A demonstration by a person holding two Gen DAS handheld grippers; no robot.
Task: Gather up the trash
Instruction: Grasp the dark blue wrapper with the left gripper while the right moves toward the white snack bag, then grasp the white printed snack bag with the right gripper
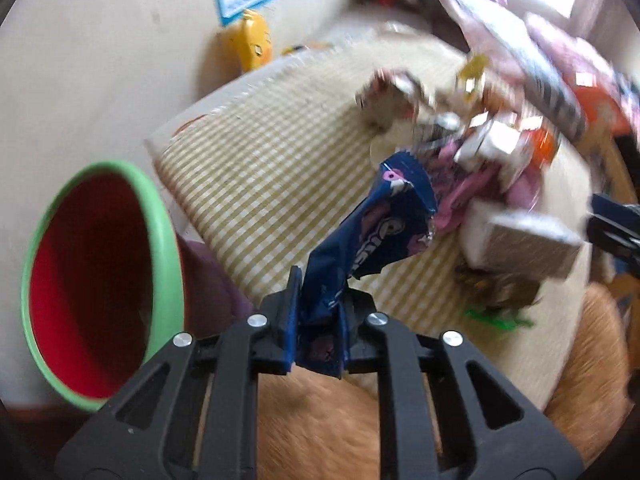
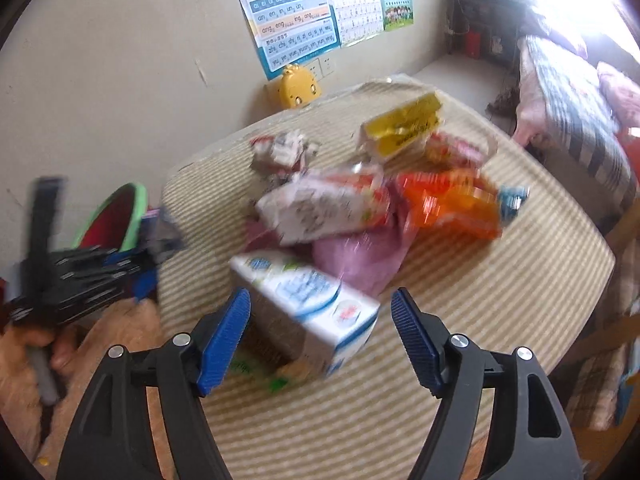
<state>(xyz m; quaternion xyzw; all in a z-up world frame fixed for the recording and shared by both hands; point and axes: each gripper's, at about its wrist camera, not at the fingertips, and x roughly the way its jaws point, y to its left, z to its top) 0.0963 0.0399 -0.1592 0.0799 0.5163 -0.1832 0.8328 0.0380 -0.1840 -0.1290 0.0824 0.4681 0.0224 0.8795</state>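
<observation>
While my left gripper [image 1: 316,332] clamps a crumpled dark-blue foil wrapper [image 1: 376,232] beside the green-rimmed red bin [image 1: 160,232], my right gripper [image 2: 320,334] gapes around a white-and-blue milk carton [image 2: 316,300] near the checked tablecloth's [image 2: 500,300] front edge.

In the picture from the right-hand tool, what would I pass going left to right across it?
Left gripper with a dark blue wrapper → green-rimmed bin → white milk carton → orange packet → striped bedding.

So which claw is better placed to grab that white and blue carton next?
The right claw: it is open, with the white and blue carton directly between its fingers. The left claw is shut on a dark blue wrapper, near the green-rimmed bin.
</observation>
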